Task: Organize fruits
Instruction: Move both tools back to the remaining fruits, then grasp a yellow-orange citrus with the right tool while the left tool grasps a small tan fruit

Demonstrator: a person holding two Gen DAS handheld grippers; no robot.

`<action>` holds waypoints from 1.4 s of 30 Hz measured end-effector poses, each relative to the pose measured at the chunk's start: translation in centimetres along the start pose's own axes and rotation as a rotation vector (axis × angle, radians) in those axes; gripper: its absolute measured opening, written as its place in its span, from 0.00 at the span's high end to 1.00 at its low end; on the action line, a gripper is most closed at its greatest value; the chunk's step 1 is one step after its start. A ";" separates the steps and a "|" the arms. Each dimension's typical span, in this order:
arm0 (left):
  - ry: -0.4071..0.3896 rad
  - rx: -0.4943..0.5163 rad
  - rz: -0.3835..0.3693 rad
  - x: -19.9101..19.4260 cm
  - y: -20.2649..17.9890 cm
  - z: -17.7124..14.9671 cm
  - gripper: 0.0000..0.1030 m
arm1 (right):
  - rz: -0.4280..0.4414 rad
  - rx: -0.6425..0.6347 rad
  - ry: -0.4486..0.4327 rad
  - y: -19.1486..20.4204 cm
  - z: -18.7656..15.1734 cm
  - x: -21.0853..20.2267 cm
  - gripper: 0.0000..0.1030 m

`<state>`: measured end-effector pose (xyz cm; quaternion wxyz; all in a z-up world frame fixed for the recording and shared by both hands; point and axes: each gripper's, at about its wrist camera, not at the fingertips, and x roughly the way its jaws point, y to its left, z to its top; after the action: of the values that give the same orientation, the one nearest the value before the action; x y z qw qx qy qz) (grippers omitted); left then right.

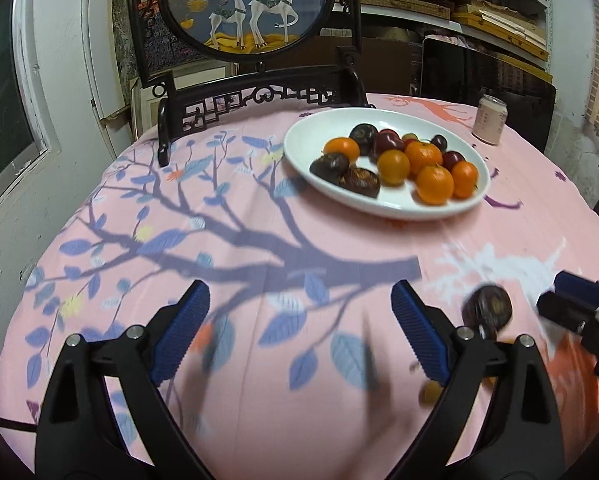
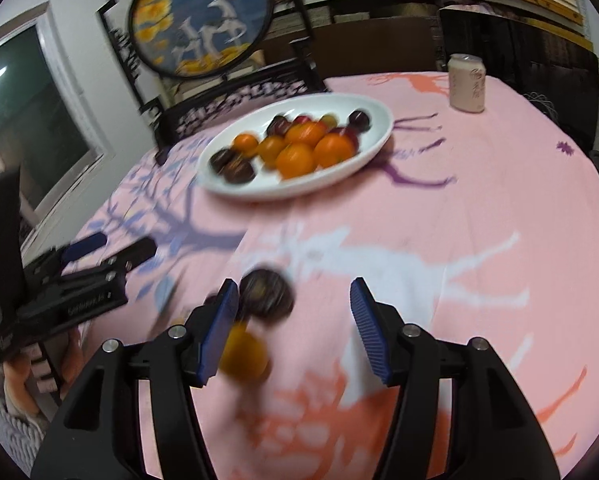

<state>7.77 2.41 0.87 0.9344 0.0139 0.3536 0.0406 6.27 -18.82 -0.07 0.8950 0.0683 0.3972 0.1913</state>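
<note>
A white oval plate (image 1: 299, 142) (image 2: 375, 118) at the far side of the pink tablecloth holds several oranges (image 1: 435, 184) (image 2: 295, 160), dark brown fruits (image 1: 359, 182) (image 2: 239, 170) and red-purple plums (image 1: 387, 144). A loose dark fruit (image 1: 487, 307) (image 2: 266, 294) lies on the cloth, and an orange (image 2: 244, 354) lies just in front of it. My left gripper (image 1: 301, 330) is open and empty over the cloth. My right gripper (image 2: 293, 330) is open, with both loose fruits close to its left finger (image 2: 219, 334). The right wrist view is blurred.
A pale drink can (image 1: 489, 120) (image 2: 467, 82) stands at the far right of the table. A dark carved stand with a round deer painting (image 1: 247, 4) (image 2: 199, 16) rises behind the plate. A window is at the left, shelves at the back.
</note>
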 end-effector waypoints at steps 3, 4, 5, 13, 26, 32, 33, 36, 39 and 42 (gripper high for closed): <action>0.001 0.015 0.001 -0.8 -0.1 -1.0 0.08 | 0.009 -0.025 0.018 1.0 -1.4 -0.3 0.43; 0.000 0.016 0.000 -1.0 0.0 -1.2 0.07 | 0.010 -0.042 0.027 1.4 -1.7 -0.2 0.43; -0.001 0.016 0.000 -1.1 0.0 -1.3 0.06 | 0.004 -0.057 0.031 1.7 -1.8 0.0 0.43; 0.015 -0.002 0.005 -0.9 0.4 -1.4 0.05 | -0.024 -0.139 0.062 3.3 -2.4 1.2 0.45; 0.019 0.096 -0.075 -1.5 -1.7 -2.3 0.05 | -0.083 -0.020 0.001 0.2 -0.9 0.5 0.65; 0.023 0.266 -0.172 -2.4 -5.2 -3.7 0.06 | -0.061 0.138 -0.019 -3.5 -0.3 -0.4 0.64; 0.017 0.281 -0.187 -2.6 -5.5 -3.9 0.06 | -0.056 0.143 -0.017 -3.6 -0.4 -0.4 0.64; 0.021 0.293 -0.226 -2.7 -5.8 -4.1 0.21 | -0.048 0.141 -0.008 -3.4 -0.3 -0.3 0.65; 0.067 0.285 -0.249 -1.8 -5.8 -4.2 0.43 | -0.044 0.145 -0.001 -3.4 -0.4 -0.3 0.65; 0.097 0.273 -0.271 -1.4 -5.8 -4.1 0.48 | -0.042 0.144 -0.002 -3.4 -0.4 -0.3 0.64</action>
<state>4.40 -3.49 -1.66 0.9027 0.0905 0.3989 -0.1333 6.73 -22.06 -1.09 0.8920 0.1245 0.4104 0.1432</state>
